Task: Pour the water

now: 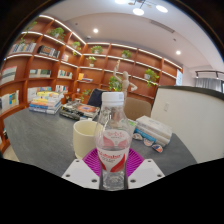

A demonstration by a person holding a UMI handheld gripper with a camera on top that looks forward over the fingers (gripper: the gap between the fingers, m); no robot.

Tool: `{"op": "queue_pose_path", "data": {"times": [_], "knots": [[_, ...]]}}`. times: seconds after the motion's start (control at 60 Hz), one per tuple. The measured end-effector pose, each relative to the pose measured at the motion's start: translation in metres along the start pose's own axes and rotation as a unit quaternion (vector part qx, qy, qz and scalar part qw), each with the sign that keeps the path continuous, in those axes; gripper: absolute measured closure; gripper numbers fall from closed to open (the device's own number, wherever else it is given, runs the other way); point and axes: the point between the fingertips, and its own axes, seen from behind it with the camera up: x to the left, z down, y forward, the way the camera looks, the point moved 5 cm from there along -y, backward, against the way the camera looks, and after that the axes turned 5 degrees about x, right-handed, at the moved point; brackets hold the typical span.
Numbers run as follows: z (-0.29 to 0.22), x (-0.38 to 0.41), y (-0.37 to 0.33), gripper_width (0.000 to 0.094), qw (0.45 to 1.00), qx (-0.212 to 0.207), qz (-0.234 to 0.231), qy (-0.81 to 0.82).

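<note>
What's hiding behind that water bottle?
A pale cup stands just behind the bottle, which the gripper clamps. The bottle covers the cup's right side; its contents can't be seen.

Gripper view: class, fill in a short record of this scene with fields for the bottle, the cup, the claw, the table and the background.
bottle: clear plastic, white cap, upright, between the claw's fingers
cup: pale, just behind the bottle to one side
claw: pink pads at either side of the bottle's lower part; contact unclear
table: grey top, with stacked books at its far end and a tissue pack beside the bottle
background: bookshelves with plants along the walls
task state: no pouring visible yet
</note>
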Motion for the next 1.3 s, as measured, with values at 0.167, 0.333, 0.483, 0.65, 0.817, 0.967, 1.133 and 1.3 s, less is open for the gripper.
{"op": "queue_pose_path", "data": {"times": [0.167, 0.333, 0.483, 0.65, 0.817, 0.967, 1.133, 1.3], "knots": [[-0.019, -0.017, 0.008, 0.0631, 0.995, 0.031, 0.023, -0.091], [-0.035, -0.05, 0.022, 0.0631, 0.958, 0.092, 0.07, -0.262], [-0.038, -0.068, 0.035, 0.0631, 0.891, 0.148, 0.103, -0.416], [-0.066, -0.071, 0.04, 0.0632, 0.799, 0.135, 0.141, -0.569], [-0.087, -0.062, 0.05, 0.0632, 0.705, 0.118, 0.154, -0.682], [-0.098, -0.06, 0.059, 0.0604, 0.621, 0.11, 0.173, -0.757], [-0.094, -0.05, 0.064, 0.0603, 0.588, 0.118, 0.17, -0.782], [-0.087, -0.046, 0.065, 0.0603, 0.602, 0.119, 0.161, -0.773]]}}
